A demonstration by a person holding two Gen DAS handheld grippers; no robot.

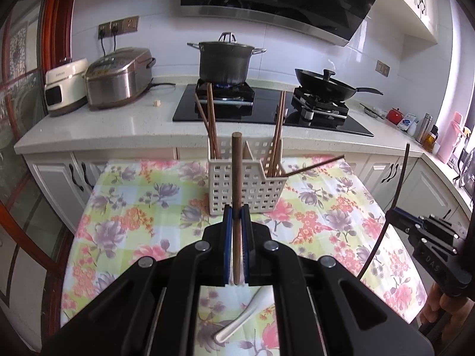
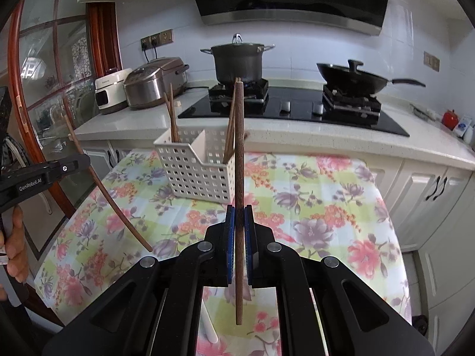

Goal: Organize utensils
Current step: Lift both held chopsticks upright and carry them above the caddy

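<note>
My left gripper [image 1: 236, 213] is shut on a brown wooden chopstick [image 1: 236, 178] held upright above the floral tablecloth. My right gripper [image 2: 239, 212] is shut on a second, darker chopstick [image 2: 239, 154], also near upright. That dark chopstick shows as a thin curved line [image 1: 397, 190] at the right of the left wrist view, where the right gripper [image 1: 394, 218] holds it. In the right wrist view the left gripper [image 2: 84, 160] holds its chopstick [image 2: 104, 190] at the left. Ahead stands a white perforated utensil basket [image 1: 246, 187] [image 2: 196, 175] with chopsticks [image 1: 212, 118] in both compartments. A white spoon [image 1: 243, 317] lies on the cloth below my left gripper.
The table with the floral cloth [image 1: 133, 222] butts against a white counter [image 1: 104, 121] carrying a rice cooker [image 1: 118, 80], a white appliance [image 1: 63, 86], a hob with a lidded pot [image 1: 225, 62] over a lit burner and a wok [image 1: 329, 84]. A hand [image 2: 14, 246] grips the left tool.
</note>
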